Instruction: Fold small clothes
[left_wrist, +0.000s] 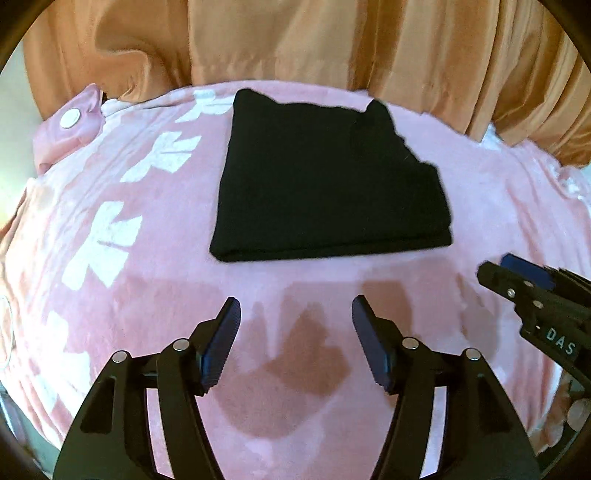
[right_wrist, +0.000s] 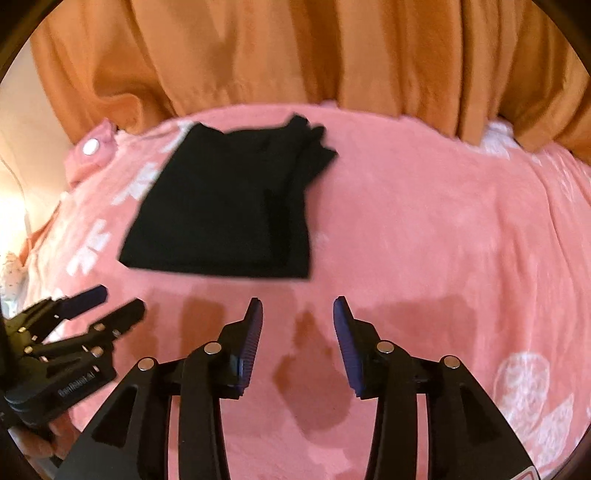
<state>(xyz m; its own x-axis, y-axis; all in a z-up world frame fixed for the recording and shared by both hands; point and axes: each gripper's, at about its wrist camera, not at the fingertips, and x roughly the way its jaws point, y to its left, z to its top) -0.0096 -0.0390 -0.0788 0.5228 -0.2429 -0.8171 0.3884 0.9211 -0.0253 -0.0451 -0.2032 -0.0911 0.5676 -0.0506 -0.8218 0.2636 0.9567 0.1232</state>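
A black garment (left_wrist: 325, 184) lies folded into a thick rectangle on the pink blanket (left_wrist: 498, 206), its folded edge toward me. In the right wrist view the same black garment (right_wrist: 225, 210) sits up and to the left. My left gripper (left_wrist: 295, 314) hovers just short of the garment's near edge, open, nothing between its fingers. My right gripper (right_wrist: 298, 314) is open too, over bare blanket to the right of the garment. Each gripper shows in the other's view: the right gripper (left_wrist: 517, 277) at the right edge, the left gripper (right_wrist: 110, 302) at the lower left.
An orange curtain (left_wrist: 332, 40) hangs along the far side of the blanket. A pink pillow with a round white button (left_wrist: 72, 119) lies at the far left corner. White prints (left_wrist: 107, 240) run down the blanket's left side. A hand (right_wrist: 55, 435) holds the left gripper.
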